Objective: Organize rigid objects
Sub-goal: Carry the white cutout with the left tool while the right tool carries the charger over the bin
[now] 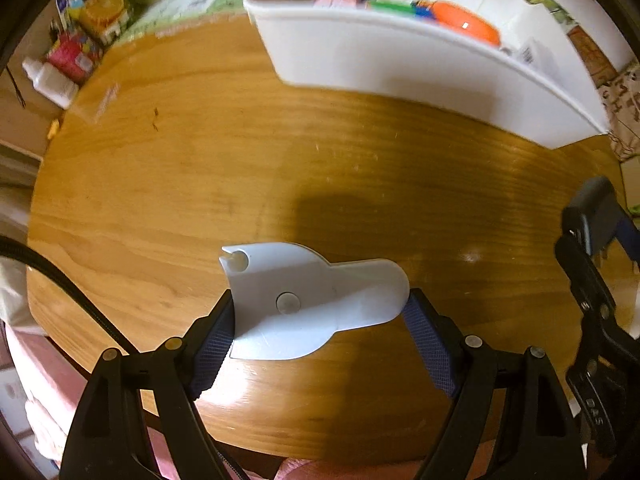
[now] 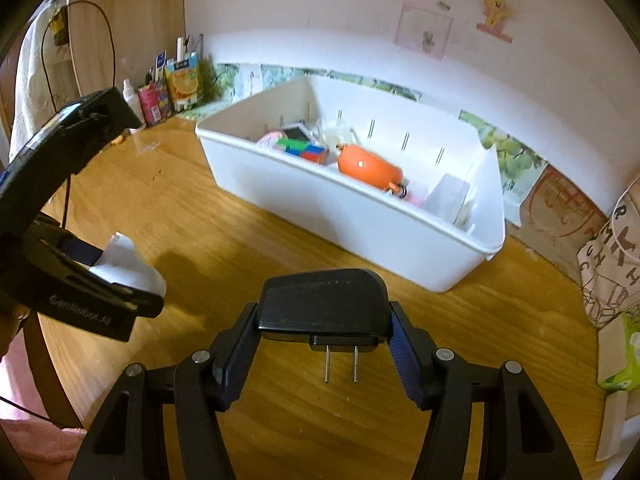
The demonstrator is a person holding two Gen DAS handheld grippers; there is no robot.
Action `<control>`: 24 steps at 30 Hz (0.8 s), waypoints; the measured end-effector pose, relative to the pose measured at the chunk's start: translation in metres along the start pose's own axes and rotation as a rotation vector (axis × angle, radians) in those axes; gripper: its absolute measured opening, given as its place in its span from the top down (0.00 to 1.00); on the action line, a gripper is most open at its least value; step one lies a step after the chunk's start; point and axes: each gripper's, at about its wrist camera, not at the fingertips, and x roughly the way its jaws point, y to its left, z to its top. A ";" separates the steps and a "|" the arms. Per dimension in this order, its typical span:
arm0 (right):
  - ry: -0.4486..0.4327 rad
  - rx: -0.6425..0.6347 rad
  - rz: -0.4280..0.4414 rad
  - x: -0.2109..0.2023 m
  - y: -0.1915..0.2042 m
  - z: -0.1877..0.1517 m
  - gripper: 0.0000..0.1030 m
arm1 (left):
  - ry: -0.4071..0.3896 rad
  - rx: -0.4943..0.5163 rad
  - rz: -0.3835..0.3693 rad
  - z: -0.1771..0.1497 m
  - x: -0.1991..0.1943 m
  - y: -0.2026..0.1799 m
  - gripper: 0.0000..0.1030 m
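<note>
left gripper [image 1: 320, 320]: pinching a pale grey plastic part [image 1: 316, 300] across its width, both blue pads on its edges. Part looks clear of the table [image 1: 160, 180], judging by the shadow under it.
grey part: flat, rounded tab one end, small notch the other. Not binned yet.
table: bare wood between grippers and bin in both views; no other loose items visible on the open area.
clutter, far left corner: juice carton [image 2: 185, 82], bottles, packets against the wall. Can't tell if in scope.
bin [image 2: 360, 216]: white, slotted walls, at the back of the table near the wall. Already holds an orange case [image 2: 368, 166], a colour cube [image 2: 306, 150], a pink item, some white packets at the right end.
right gripper [image 2: 324, 344]: clamped on a black plug adapter [image 2: 324, 304], prongs pointing back at the camera. Held above the table, short of the bin.
adapter: not binned yet.
done: several items in the bin.
left: my read, two drops remain, grey part and adapter. Both are in hand and well short of the bin rim.
risk: free space in the bin looks to be mid-right, beside the orange case.
</note>
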 end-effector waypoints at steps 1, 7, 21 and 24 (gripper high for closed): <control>-0.006 0.008 -0.002 -0.001 0.001 0.003 0.39 | -0.010 0.009 0.002 0.005 -0.006 -0.002 0.18; -0.042 0.047 -0.028 -0.007 0.006 0.022 0.39 | -0.096 0.107 0.017 0.025 -0.043 -0.009 0.18; -0.146 0.099 -0.123 -0.008 -0.009 0.086 0.39 | -0.330 0.284 0.031 0.098 -0.096 -0.007 0.18; -0.165 0.104 -0.145 -0.006 -0.018 0.101 0.39 | -0.374 0.300 0.017 0.113 -0.104 -0.010 0.18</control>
